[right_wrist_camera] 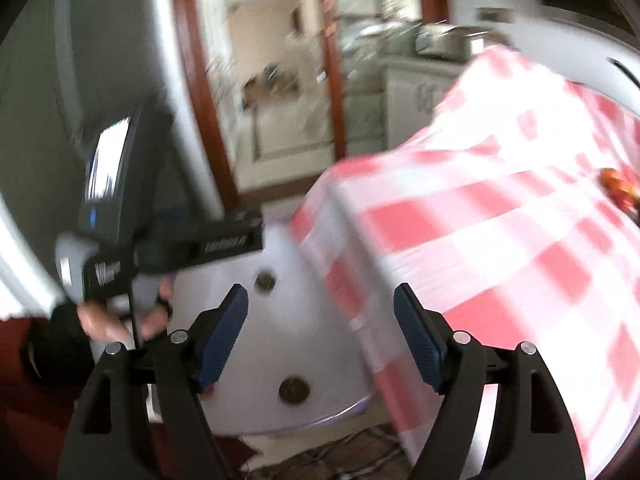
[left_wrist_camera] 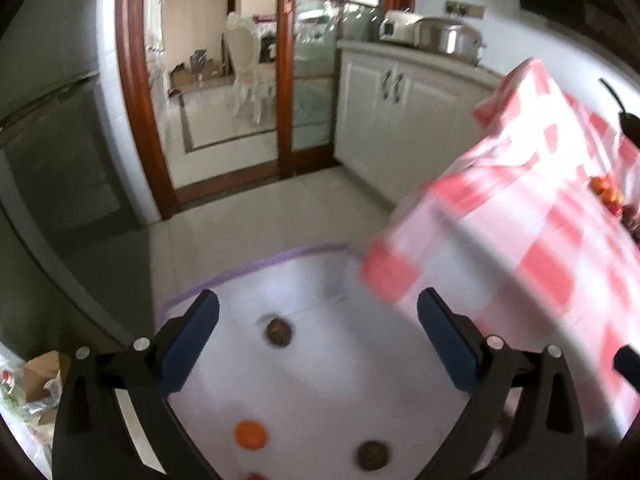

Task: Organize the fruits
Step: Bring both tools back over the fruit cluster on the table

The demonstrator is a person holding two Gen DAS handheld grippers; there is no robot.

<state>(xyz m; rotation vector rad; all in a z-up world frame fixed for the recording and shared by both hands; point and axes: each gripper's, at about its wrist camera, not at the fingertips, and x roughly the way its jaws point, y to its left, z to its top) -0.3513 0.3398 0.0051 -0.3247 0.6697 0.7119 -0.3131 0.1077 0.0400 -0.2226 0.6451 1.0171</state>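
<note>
A white round tray with a purple rim (left_wrist_camera: 240,268) lies low beside the table. In it lie two brown round fruits (left_wrist_camera: 279,332) (left_wrist_camera: 372,455) and an orange one (left_wrist_camera: 250,434). My left gripper (left_wrist_camera: 318,340) hangs open above the tray, nothing between its blue pads. In the blurred right wrist view the same tray (right_wrist_camera: 332,364) shows two brown fruits (right_wrist_camera: 265,281) (right_wrist_camera: 295,389). My right gripper (right_wrist_camera: 320,336) is open and empty above it. A small heap of orange and red fruits (left_wrist_camera: 608,196) lies on the checked tablecloth at the far right, also seen as fruits (right_wrist_camera: 618,188).
The table with the red-and-white checked cloth (left_wrist_camera: 520,232) fills the right side, its corner overhanging the tray. A hand holds the left gripper's body (right_wrist_camera: 160,248) at the left. White cabinets (left_wrist_camera: 400,112), a wooden-framed glass door (left_wrist_camera: 286,80) and pale floor tiles (left_wrist_camera: 260,208) lie behind.
</note>
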